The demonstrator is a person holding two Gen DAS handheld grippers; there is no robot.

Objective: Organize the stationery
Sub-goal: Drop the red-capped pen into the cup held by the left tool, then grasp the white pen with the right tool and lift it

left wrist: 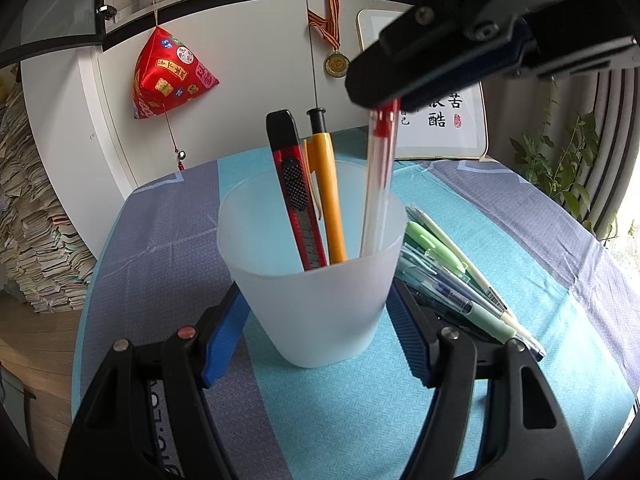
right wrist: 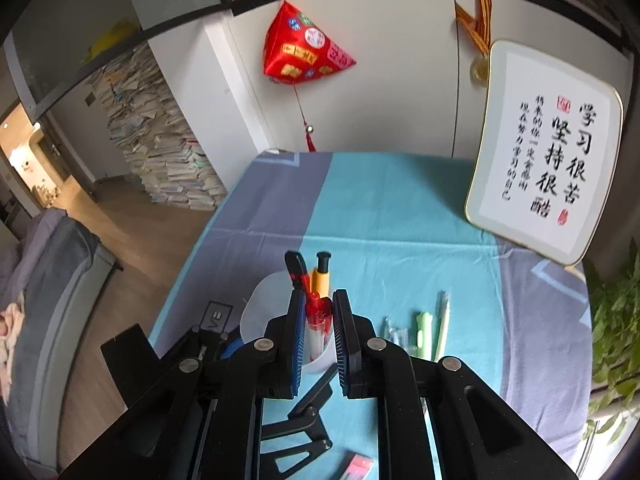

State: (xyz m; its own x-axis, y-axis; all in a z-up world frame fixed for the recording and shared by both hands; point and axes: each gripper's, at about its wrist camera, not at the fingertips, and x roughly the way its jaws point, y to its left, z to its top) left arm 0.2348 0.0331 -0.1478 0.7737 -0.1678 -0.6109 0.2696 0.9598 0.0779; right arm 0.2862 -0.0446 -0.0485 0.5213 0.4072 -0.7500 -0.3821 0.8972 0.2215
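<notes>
Cup (left wrist: 320, 300) clamped by left gripper (left wrist: 316, 320) holds knife (left wrist: 296, 192) and orange pen (left wrist: 326, 184); right gripper (right wrist: 319, 312), pinching red pen (left wrist: 378, 184), is inserting it; pens (left wrist: 452, 276) right of cup remain.

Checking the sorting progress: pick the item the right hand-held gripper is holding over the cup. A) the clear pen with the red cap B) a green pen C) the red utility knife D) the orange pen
A: the right hand-held gripper pinches the clear pen with the red cap by its top, its lower end inside the frosted cup beside the orange pen and red utility knife.
</notes>
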